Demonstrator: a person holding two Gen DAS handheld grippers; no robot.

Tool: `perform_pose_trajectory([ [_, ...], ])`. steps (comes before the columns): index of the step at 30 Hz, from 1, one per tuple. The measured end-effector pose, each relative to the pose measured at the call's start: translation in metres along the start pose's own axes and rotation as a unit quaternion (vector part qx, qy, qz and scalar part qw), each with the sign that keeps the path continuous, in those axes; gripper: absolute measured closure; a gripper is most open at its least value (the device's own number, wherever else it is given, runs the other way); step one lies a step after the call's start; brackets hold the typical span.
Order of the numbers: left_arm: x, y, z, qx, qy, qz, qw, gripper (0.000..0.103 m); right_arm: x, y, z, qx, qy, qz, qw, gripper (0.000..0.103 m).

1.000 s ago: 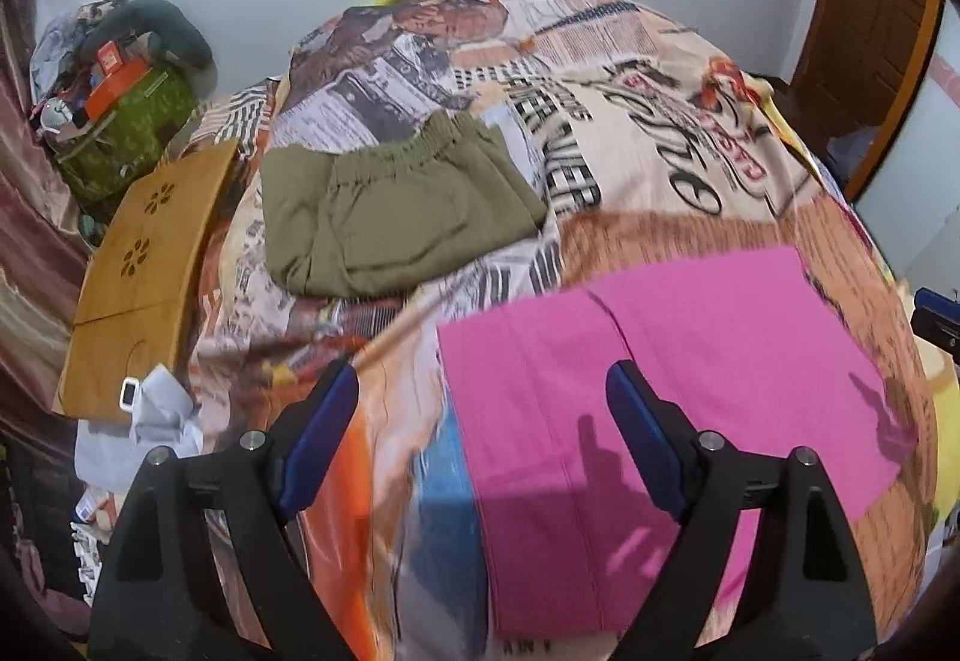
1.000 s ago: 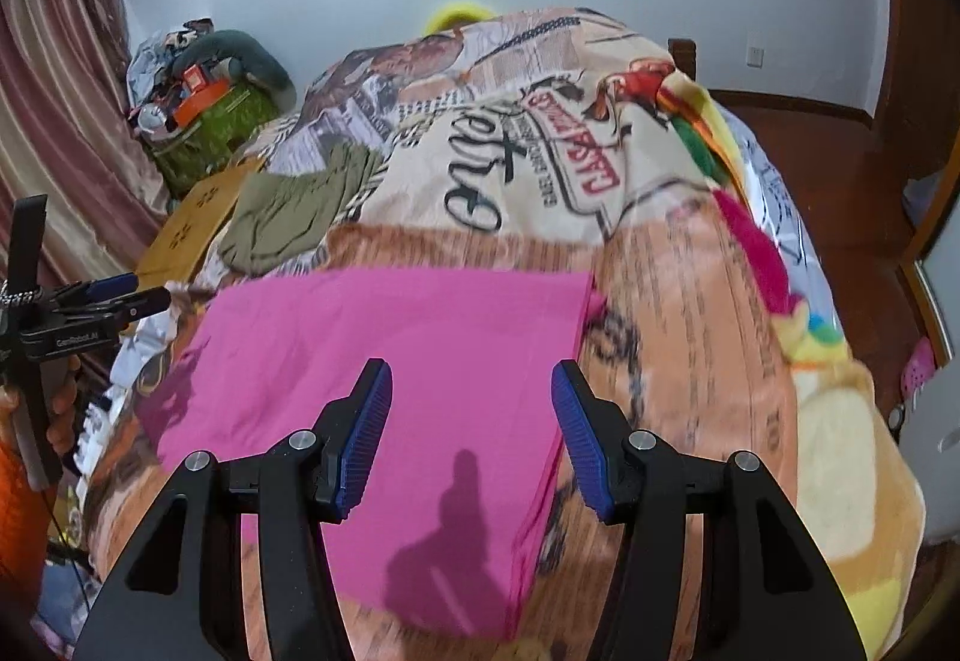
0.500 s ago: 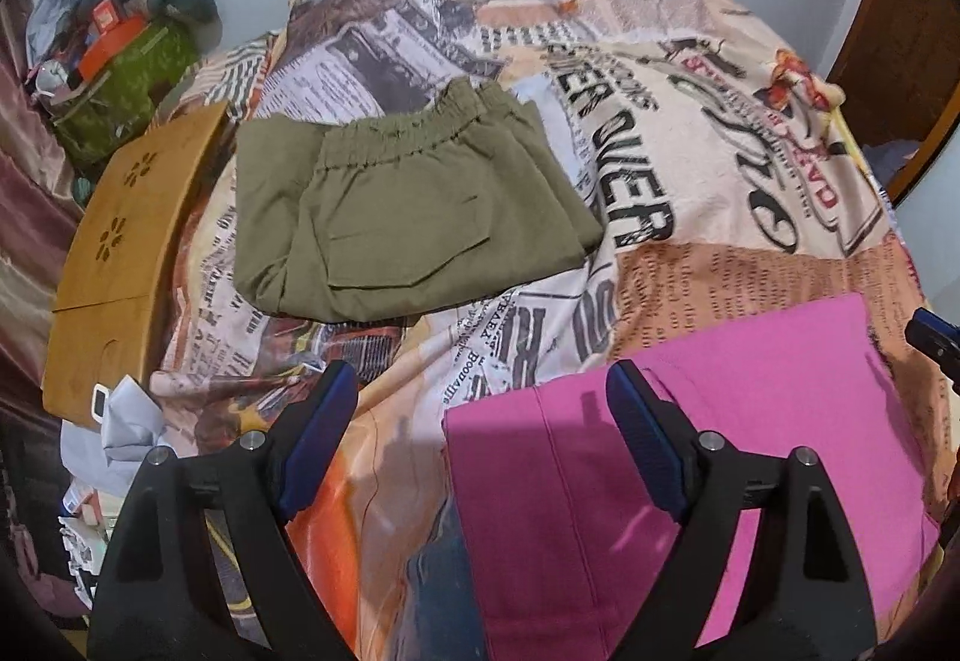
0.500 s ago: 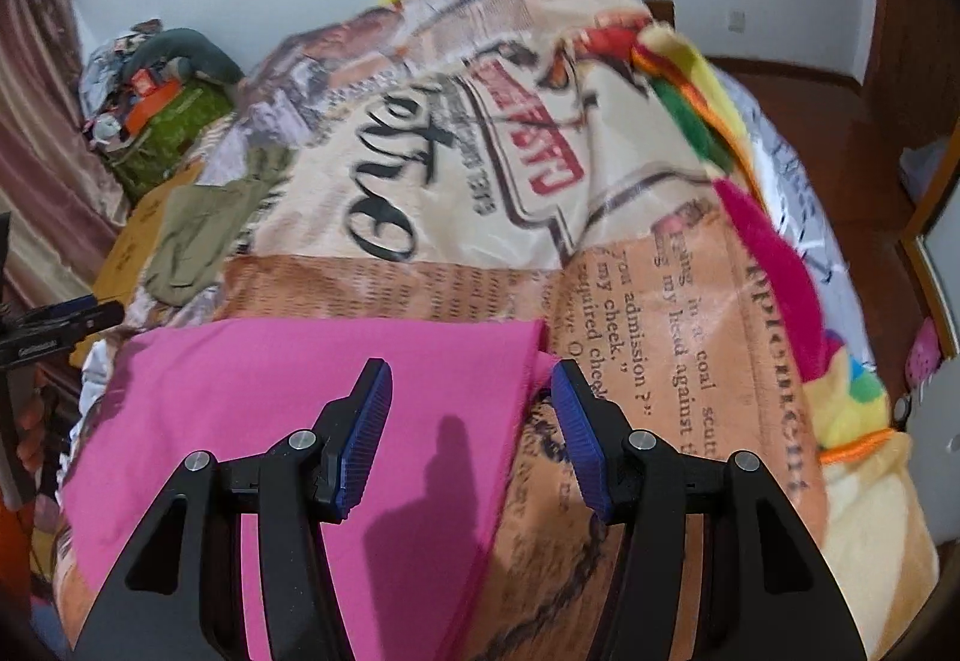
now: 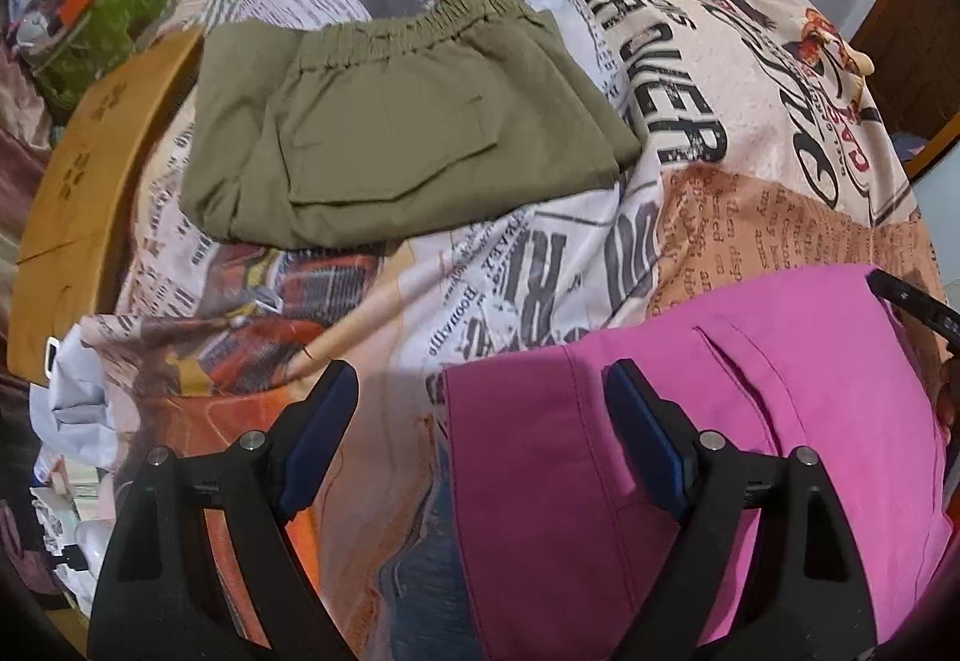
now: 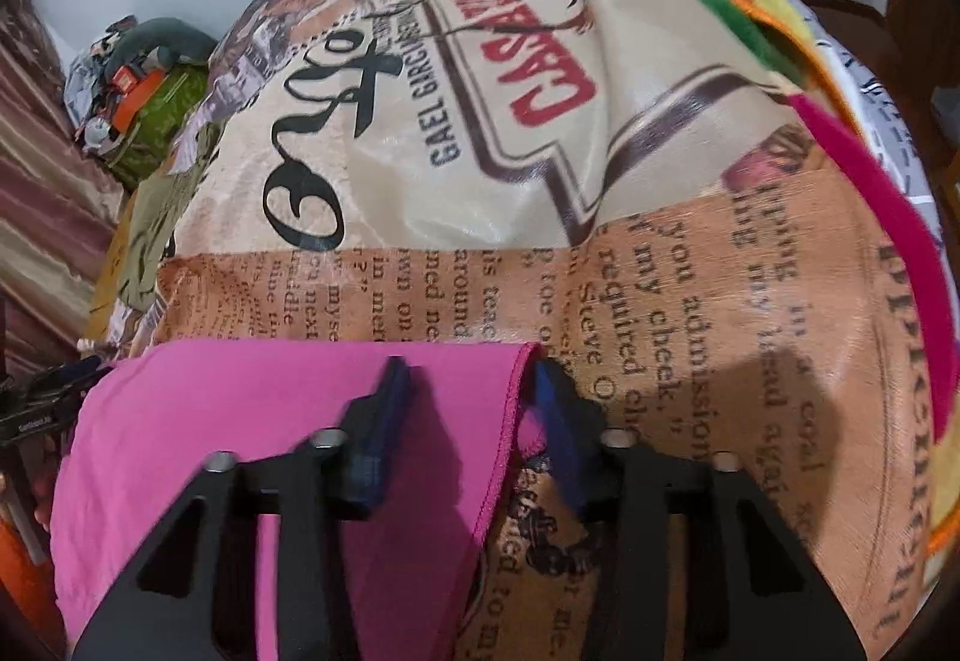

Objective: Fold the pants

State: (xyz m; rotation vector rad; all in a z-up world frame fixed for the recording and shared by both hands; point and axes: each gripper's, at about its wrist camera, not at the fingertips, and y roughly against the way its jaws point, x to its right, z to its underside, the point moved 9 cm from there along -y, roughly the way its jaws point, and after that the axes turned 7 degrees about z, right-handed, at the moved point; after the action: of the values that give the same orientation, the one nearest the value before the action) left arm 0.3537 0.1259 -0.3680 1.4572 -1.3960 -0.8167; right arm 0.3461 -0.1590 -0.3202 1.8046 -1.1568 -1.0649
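Pink pants (image 5: 750, 421) lie flat on the printed bedspread; they also show in the right wrist view (image 6: 270, 421). My left gripper (image 5: 480, 421) is open, low over the pants' far left corner, which lies between its fingers. My right gripper (image 6: 471, 397) is open, straddling the pants' far right corner, with the hemmed edge between the fingers. Neither holds the cloth.
Folded olive-green shorts (image 5: 408, 133) lie further back on the bed (image 5: 690, 79). A wooden board (image 5: 78, 193) and a pile of bags (image 5: 102, 13) sit at the left edge. White cloth or paper (image 5: 78, 409) lies at the near left. A striped blanket (image 6: 840, 121) runs along the right side.
Both grippers have moved forward and down towards the far edge of the pink pants. The right gripper now straddles the right corner, the left gripper the left corner.
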Motion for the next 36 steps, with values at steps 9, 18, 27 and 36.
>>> perform_pose_trajectory([
  [9,0.003,0.001,0.004,0.022,-0.025,-0.016,0.9993,0.028,-0.002,0.005,0.004,0.025,0.052,0.042,0.997,0.1],
  [18,-0.003,0.0,0.004,0.023,-0.026,-0.036,0.9988,0.028,0.014,0.003,-0.001,0.014,0.053,0.081,0.995,0.101],
  [27,0.005,0.037,-0.002,0.053,-0.053,-0.063,0.9952,0.029,0.0,0.063,-0.012,0.063,0.066,0.084,0.992,0.097],
  [36,0.039,0.097,-0.025,0.123,-0.077,-0.034,0.9888,0.025,-0.08,0.095,-0.018,0.091,0.119,0.01,0.989,0.066],
])
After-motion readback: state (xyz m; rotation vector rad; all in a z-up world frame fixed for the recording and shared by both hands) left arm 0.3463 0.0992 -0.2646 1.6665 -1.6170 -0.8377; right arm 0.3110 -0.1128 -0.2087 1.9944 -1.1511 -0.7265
